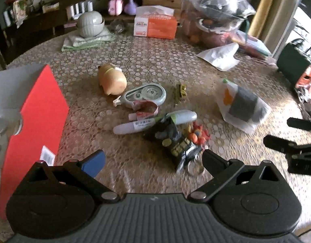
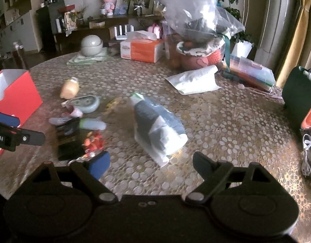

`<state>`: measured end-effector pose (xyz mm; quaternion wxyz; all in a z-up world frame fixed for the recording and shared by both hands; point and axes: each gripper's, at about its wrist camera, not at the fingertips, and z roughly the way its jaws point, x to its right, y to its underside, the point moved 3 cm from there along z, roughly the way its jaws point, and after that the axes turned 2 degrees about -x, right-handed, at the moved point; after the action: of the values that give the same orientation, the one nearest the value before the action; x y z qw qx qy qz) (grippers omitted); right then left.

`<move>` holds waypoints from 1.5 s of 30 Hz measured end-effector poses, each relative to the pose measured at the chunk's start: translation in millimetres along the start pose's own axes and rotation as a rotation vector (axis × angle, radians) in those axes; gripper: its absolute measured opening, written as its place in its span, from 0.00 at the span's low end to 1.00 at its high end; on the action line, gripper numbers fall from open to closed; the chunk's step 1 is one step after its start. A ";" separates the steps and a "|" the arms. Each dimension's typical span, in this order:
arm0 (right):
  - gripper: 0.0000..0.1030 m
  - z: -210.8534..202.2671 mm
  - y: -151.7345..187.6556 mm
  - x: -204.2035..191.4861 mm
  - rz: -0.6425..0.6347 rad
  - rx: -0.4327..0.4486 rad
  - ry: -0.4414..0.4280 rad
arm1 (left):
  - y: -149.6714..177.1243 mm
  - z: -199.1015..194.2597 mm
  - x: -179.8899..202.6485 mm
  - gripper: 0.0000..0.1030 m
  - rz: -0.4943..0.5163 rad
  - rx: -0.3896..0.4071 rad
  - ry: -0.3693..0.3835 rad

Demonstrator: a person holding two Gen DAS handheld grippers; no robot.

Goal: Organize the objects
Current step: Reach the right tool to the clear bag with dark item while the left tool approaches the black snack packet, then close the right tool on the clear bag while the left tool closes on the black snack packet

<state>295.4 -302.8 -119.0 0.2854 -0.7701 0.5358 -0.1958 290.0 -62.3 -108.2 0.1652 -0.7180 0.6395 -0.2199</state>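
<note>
Clutter mid-worktop (image 1: 155, 64): peach pig toy (image 1: 113, 80), grey-blue tape dispenser (image 1: 145, 95), white marker (image 1: 155, 119), dark snack packet (image 1: 173, 139). Red box (image 1: 40, 111) stands at left. Patterned gold cloth; cluttered shelves behind. Orange tissue pack (image 1: 155, 27), lettering unreadable. Left claw (image 1: 153, 160) and right claw (image 2: 151, 162) spread, empty.
</note>
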 end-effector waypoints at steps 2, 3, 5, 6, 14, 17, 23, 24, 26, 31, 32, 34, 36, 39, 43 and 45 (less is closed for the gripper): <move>0.86 10.6 -3.6 3.4 -0.002 -0.011 0.000 | -7.8 9.7 1.4 0.99 -0.021 -0.008 -0.014; 0.86 15.0 -5.5 4.5 -0.004 -0.013 0.001 | -11.0 13.2 1.4 0.99 -0.026 -0.011 -0.026; 0.86 22.3 -8.8 6.6 -0.009 -0.016 -0.002 | -17.8 20.9 1.9 0.99 -0.039 -0.013 -0.048; 0.86 26.1 -10.4 6.9 -0.014 -0.019 -0.004 | -21.4 24.9 1.9 0.99 -0.053 -0.016 -0.056; 0.86 49.6 -19.4 12.2 0.014 -0.034 0.015 | -24.8 57.6 -7.5 0.99 -0.182 -0.095 -0.113; 0.86 56.3 -20.0 11.1 0.011 -0.041 0.015 | -19.9 61.9 -10.6 0.99 -0.221 -0.099 -0.108; 0.84 70.4 -21.2 6.1 -0.003 -0.062 0.037 | -19.8 66.6 -9.7 0.99 -0.239 -0.099 -0.093; 0.84 72.1 -20.9 5.6 0.001 -0.066 0.036 | -19.8 66.8 -10.0 0.99 -0.249 -0.100 -0.083; 0.84 74.9 -20.2 5.0 0.009 -0.069 0.037 | -20.5 66.9 -9.6 0.99 -0.262 -0.096 -0.070; 0.84 76.6 -21.4 2.6 -0.005 -0.061 0.045 | -22.6 72.0 -9.1 0.99 -0.271 -0.106 -0.069; 0.84 76.8 -21.6 2.2 -0.009 -0.059 0.046 | -21.9 74.1 -8.6 0.99 -0.271 -0.112 -0.070; 0.84 77.6 -21.2 2.0 -0.013 -0.058 0.050 | -20.4 76.5 -7.4 0.98 -0.264 -0.115 -0.077; 0.83 79.3 -20.7 1.0 -0.020 -0.062 0.056 | -19.8 76.3 -4.5 0.98 -0.246 -0.106 -0.081; 0.81 80.9 -19.2 -1.5 -0.034 -0.063 0.072 | -19.3 75.2 -1.5 0.94 -0.222 -0.095 -0.078; 0.45 82.0 -17.9 -5.1 -0.051 -0.072 0.103 | -17.6 73.0 3.9 0.83 -0.168 -0.079 -0.076; 0.46 84.0 -18.3 -4.4 -0.040 -0.092 0.100 | -16.9 71.5 6.1 0.72 -0.140 -0.075 -0.063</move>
<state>358.0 -274.6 -171.0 0.2187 -0.7822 0.5424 -0.2148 342.6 -69.3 -159.5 0.1425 -0.7731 0.5901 -0.1839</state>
